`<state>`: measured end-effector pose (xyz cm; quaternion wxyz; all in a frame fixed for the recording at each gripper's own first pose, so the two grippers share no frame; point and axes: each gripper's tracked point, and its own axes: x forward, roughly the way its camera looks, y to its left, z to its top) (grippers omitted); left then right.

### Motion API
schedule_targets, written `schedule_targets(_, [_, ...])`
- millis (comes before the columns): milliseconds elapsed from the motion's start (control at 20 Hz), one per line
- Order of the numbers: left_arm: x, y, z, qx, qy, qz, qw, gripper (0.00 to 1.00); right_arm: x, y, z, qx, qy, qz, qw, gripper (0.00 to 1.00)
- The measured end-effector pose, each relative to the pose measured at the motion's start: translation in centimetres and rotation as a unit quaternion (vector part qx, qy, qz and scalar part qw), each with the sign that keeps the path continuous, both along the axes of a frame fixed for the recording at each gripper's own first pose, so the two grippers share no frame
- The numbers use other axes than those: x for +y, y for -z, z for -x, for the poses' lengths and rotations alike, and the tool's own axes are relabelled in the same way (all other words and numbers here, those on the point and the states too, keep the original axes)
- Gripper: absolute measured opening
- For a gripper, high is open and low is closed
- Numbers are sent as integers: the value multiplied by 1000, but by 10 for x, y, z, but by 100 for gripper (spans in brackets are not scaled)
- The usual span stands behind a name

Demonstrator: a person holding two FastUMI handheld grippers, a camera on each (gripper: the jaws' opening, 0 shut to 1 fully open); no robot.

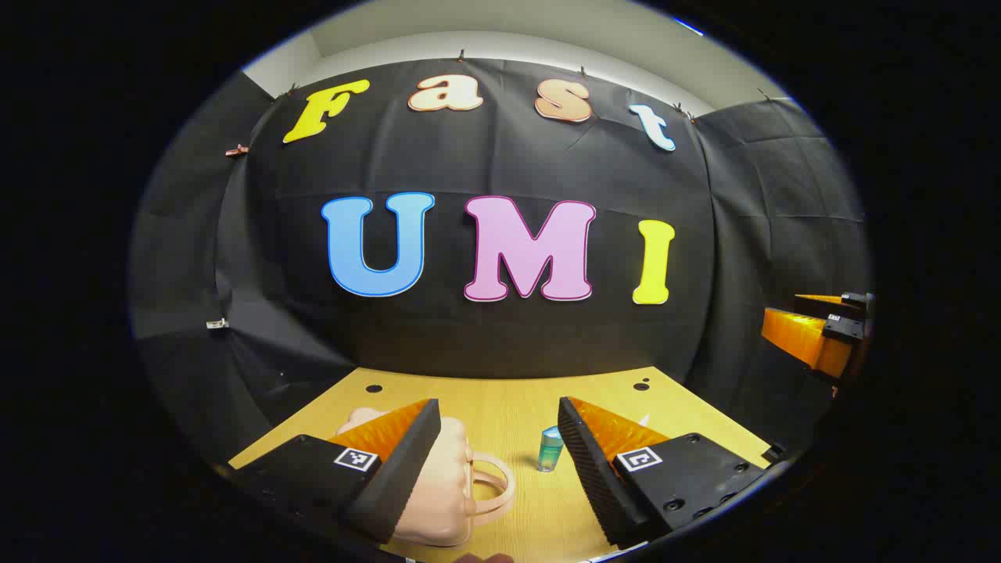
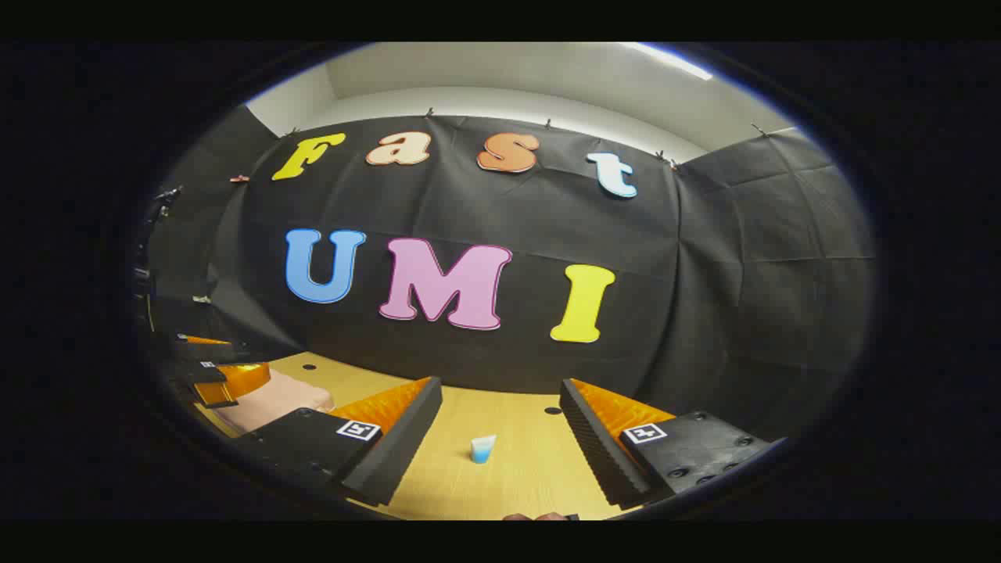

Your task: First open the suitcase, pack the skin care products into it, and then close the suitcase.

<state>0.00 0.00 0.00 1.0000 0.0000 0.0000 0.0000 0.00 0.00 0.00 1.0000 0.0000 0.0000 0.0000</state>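
Nothing of the task done yet, as far as can be judged; pink suitcase (image 1: pixel 438 485) lying flat on the wooden table (image 1: pixel 508 407), lid down, handle turned toward the middle of the table; appears closed, no gap visible along the edge.

Left gripper (image 1: pixel 499 461) held above the near edge of the table, fingers spread wide, nothing between them; left finger passing in front of the suitcase in the left gripper view, whether touching or only above it cannot be told. Small greenish bottle (image 1: pixel 550 450) standing upright on the table, just beside the suitcase handle, apart from it, close to the inner face of the right finger but not gripped.

Right gripper (image 2: pixel 500 446) also above the table, fingers wide apart, holding nothing; small blue-and-white container (image 2: pixel 483 449) standing on the bare wood ahead, between the two fingers in the right gripper view but farther off, not touched. At the left edge of that same view, part of the suitcase again, with the other gripper over it.

Seen so far: two skin care items, both outside the suitcase, both upright, well apart from each other; possibly more elsewhere, cannot say.

Still to do, by judgement: opening of the suitcase first; then each product picked up and put inside; then lid closed. In short, at the very beginning; all three steps remaining.
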Motion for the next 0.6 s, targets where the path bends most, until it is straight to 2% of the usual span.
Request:
schedule_targets(350, [-1,2,-6,-4,14,-19,1000,95,16,-5,-17,-8,-14,5,1000,96])
schedule_targets(600, [-8,7,-12,2,32,-24,999,95,11,-8,-15,-12,-1,12,1000,97])
